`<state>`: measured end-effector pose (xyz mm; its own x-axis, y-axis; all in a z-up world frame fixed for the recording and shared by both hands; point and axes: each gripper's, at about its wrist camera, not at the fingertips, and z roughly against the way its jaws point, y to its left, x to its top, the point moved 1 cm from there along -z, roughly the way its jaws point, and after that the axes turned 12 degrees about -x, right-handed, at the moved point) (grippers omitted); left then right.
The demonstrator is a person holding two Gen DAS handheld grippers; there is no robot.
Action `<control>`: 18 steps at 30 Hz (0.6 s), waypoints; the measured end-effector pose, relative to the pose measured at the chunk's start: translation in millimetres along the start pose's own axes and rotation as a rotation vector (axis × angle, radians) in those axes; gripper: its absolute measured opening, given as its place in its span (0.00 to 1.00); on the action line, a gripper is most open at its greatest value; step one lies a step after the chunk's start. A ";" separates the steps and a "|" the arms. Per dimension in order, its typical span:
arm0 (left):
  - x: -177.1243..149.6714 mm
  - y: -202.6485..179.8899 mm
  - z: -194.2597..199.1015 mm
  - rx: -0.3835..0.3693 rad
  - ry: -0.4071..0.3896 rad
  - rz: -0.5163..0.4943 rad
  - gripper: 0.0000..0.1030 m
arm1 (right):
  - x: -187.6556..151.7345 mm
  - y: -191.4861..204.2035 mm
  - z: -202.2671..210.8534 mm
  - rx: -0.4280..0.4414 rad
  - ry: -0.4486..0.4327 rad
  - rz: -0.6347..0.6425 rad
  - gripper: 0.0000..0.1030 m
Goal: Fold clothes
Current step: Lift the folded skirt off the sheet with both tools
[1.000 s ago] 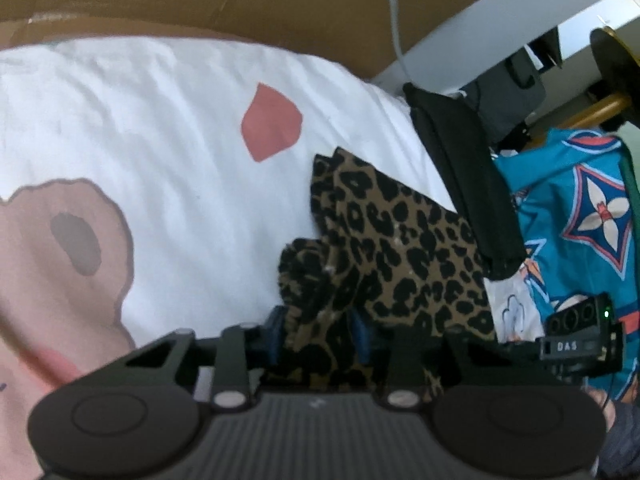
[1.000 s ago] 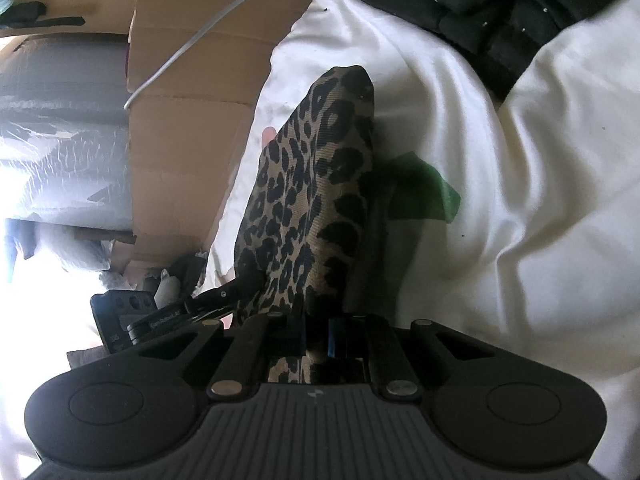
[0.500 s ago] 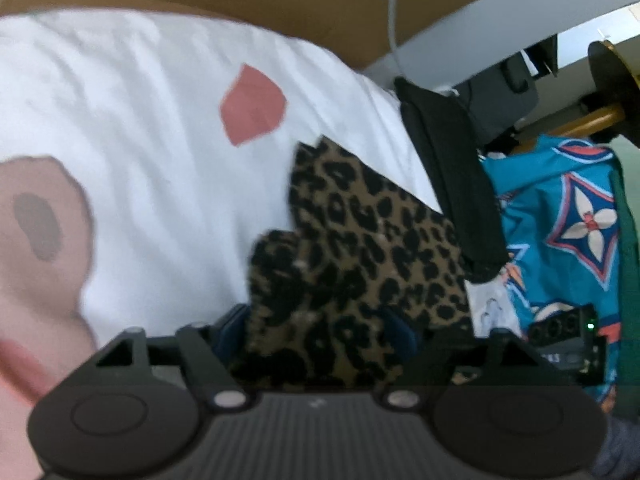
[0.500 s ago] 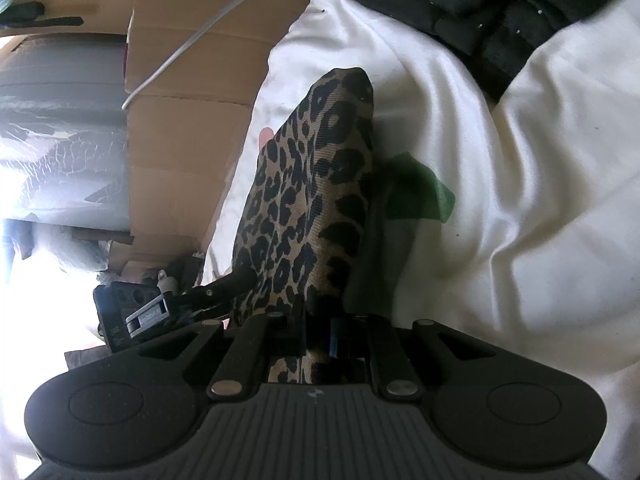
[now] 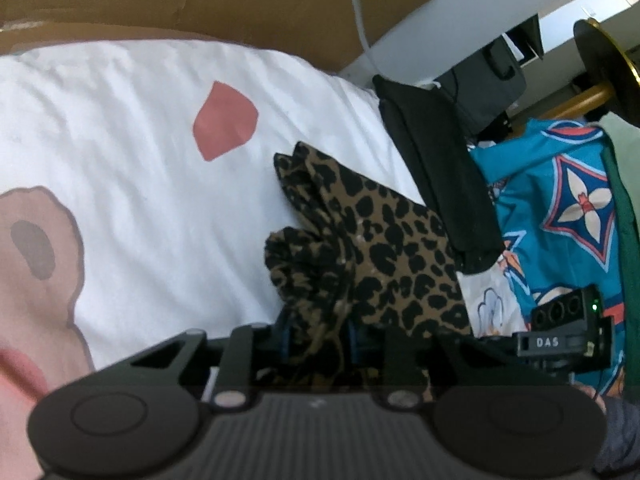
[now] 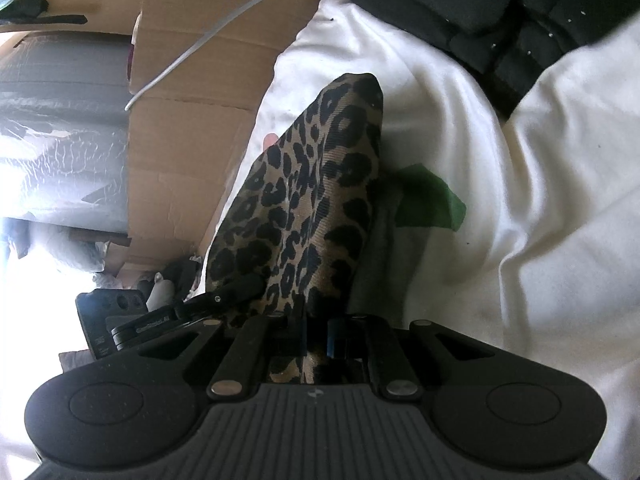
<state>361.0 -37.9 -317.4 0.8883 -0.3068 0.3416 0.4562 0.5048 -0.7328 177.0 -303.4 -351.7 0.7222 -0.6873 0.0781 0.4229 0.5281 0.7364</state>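
Leopard-print cloth (image 5: 384, 240) lies on the white bedspread (image 5: 140, 140), between my two tools and just beside a folded black garment (image 5: 440, 184) on its right in the left wrist view. My left gripper (image 5: 318, 336) is closing its jaws on a bunched near edge of the cloth, which sits between the blue pads. My right gripper (image 6: 316, 336) has its jaws pressed nearly together, pinching a thin edge of the same cloth (image 6: 312, 200). I judge the folding to be partway: the piece is already narrowed into a layered strip with doubled edges at the far tip, but the near end is crumpled, so it needs smoothing and probably one more fold before it can join the black pile. From the right wrist view its long axis runs from my gripper away toward the cardboard (image 6: 188, 136), tapering to a corner at the far end. A blue patterned garment (image 5: 560, 208) on the far right looks unfolded, so more work is left.
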 end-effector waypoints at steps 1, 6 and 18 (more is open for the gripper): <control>-0.8 -0.5 1.3 0.003 0.000 -0.002 0.25 | 0.5 1.6 1.3 -0.002 0.003 0.005 0.06; -0.8 -6.0 11.7 -0.003 -0.031 0.005 0.24 | 4.0 12.6 12.7 -0.004 -0.007 0.043 0.06; 0.0 -57.2 55.9 0.118 -0.159 -0.021 0.24 | 17.7 78.1 40.1 -0.082 -0.057 0.178 0.05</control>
<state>337.8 -21.6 -242.6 0.8712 -0.1915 0.4521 0.4696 0.5934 -0.6537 200.9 -294.3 -265.8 0.7583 -0.6056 0.2414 0.3362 0.6805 0.6510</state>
